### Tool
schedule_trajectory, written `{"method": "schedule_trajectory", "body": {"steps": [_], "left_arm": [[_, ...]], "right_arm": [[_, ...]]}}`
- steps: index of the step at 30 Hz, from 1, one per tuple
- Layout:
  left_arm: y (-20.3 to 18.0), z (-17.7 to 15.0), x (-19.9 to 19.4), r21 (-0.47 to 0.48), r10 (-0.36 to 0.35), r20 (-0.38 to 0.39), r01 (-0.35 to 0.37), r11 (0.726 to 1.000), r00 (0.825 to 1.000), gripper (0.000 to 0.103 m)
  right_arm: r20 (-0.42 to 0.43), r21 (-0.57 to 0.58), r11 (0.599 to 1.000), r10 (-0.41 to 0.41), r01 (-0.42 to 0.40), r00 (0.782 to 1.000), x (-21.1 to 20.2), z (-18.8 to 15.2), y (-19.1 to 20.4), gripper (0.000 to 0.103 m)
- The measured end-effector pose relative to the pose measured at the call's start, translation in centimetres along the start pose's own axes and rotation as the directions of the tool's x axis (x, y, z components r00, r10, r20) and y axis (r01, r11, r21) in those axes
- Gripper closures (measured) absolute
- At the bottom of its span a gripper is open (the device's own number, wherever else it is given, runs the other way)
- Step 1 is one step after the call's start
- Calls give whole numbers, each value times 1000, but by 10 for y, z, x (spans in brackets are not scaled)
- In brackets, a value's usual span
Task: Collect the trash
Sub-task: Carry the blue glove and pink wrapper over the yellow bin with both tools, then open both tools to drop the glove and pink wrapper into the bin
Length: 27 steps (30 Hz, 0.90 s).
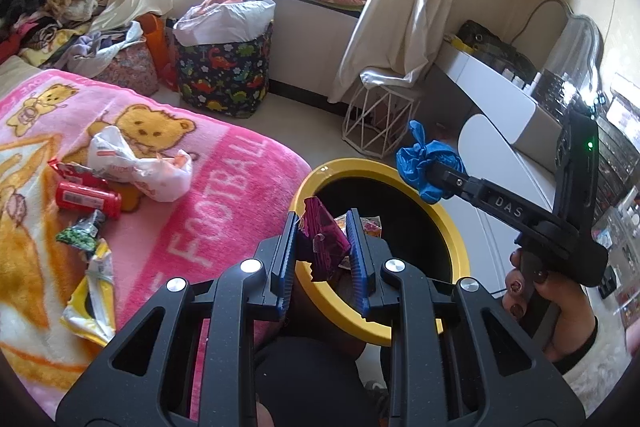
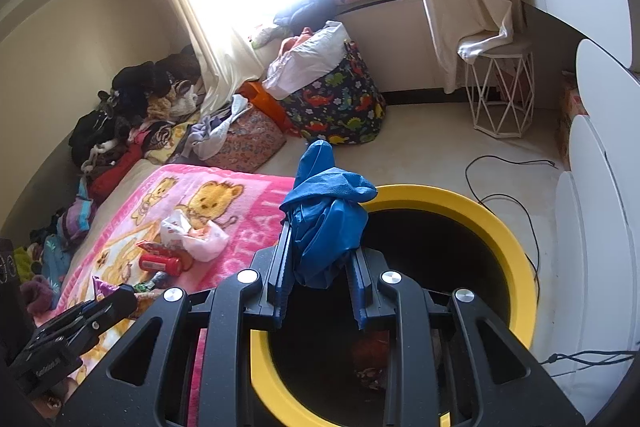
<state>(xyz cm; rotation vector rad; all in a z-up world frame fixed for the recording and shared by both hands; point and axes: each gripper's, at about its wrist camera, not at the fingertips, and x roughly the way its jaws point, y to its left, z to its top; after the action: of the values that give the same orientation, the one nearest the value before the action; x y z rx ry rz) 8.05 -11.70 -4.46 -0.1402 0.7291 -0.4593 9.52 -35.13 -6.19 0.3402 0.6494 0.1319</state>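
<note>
On the fleecy pink bear blanket (image 1: pixel 224 187), L to R: a yellow foil wrapper (image 1: pixel 90 303), a crinkled green wrapper (image 1: pixel 80 235), a red cylinder tube (image 1: pixel 88 201) and a crumpled white plastic bag (image 1: pixel 138 163), all loose trash near each other. Left gripper (image 1: pixel 322 247) is clenched on a glossy magenta wrapper (image 1: pixel 324 239), held over the near rim of the round, yellow-rimmed bin (image 1: pixel 460 239) w/ dark interior. Right gripper (image 2: pixel 320 275) is clamped on a wadded blue glove (image 2: pixel 326 219), thin & rubbery, above the bin opening. Some wrappers already lie inside the bin.
</note>
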Motion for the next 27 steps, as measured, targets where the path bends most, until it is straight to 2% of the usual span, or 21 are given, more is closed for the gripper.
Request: {"method": "schedule_trajectory", "body": {"steps": [9,20,23,24,25,26,27], "left_arm": [[-16,-9,18,33,-24,-43,25,999,999,85],[-35,-23,50,75,-49,-115,58,995,992,85],[-40,-24,61,81,-58,-137,70,994,989,84],[-41,-24,65,82,-60,-141,72,994,988,81],[-41,-24,68,83,-62,-148,75,994,987,70],[-41,-24,71,80,-63,-153,76,994,986,63],[-41,-23,71,75,-59,-148,71,995,987,50]], "right_arm": [[-21,27,999,-27,28,999,6,-4,-17,79],[-96,92,994,-55,64,994,20,-14,-48,78],[-105,116,991,-59,71,993,20,-14,-55,69],[-105,122,990,-59,72,993,20,-15,-56,63],[-104,127,989,-63,76,993,20,-14,-58,60],[-100,131,988,-69,82,993,20,-14,-59,55],[-98,134,987,-70,83,993,19,-14,-59,51]]}}
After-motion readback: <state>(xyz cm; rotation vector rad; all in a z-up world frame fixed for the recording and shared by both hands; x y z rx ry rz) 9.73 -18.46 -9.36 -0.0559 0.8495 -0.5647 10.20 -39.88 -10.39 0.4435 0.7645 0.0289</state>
